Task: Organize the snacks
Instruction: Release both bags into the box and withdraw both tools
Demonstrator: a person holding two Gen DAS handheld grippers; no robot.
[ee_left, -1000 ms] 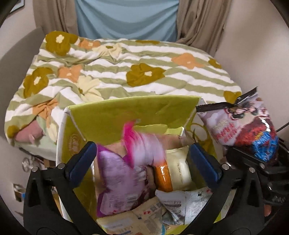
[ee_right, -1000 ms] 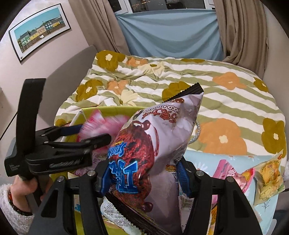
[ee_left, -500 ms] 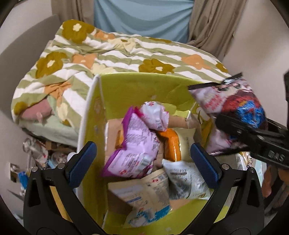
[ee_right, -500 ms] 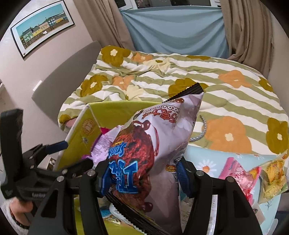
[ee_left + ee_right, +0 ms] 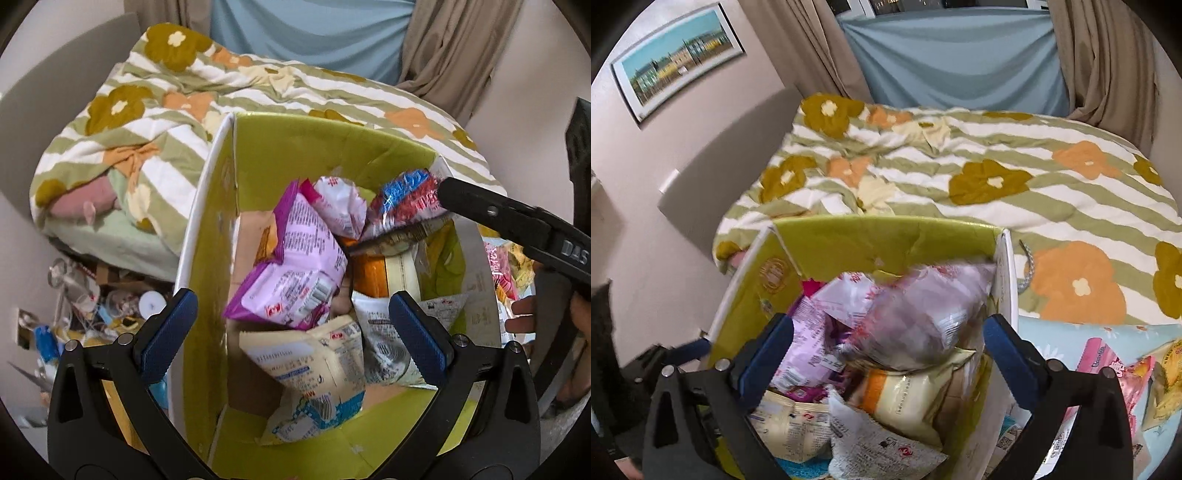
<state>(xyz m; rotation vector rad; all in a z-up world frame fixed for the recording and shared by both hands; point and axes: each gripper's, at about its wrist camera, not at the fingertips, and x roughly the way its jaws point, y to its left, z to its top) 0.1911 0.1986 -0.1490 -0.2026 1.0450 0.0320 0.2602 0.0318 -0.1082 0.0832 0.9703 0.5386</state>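
Note:
A yellow-green cardboard box (image 5: 295,147) holds several snack packs. The red and blue chocolate snack bag (image 5: 402,201) lies on top at the box's far right; in the right wrist view it is a blur (image 5: 923,314) just past my fingers. A pink pack (image 5: 299,269) lies at the middle. My left gripper (image 5: 291,328) is open and empty above the box's near side. My right gripper (image 5: 886,354) is open and empty over the box; its arm (image 5: 517,225) crosses the left wrist view.
The box (image 5: 849,236) sits at the foot of a bed with a striped flower quilt (image 5: 997,177). More snack packs (image 5: 1108,369) lie on a light blue cloth to the right. Clutter (image 5: 92,306) covers the floor to the left.
My right gripper opened and let go of the chocolate snack bag, which dropped into the box. My left gripper rose and tilted down over the box.

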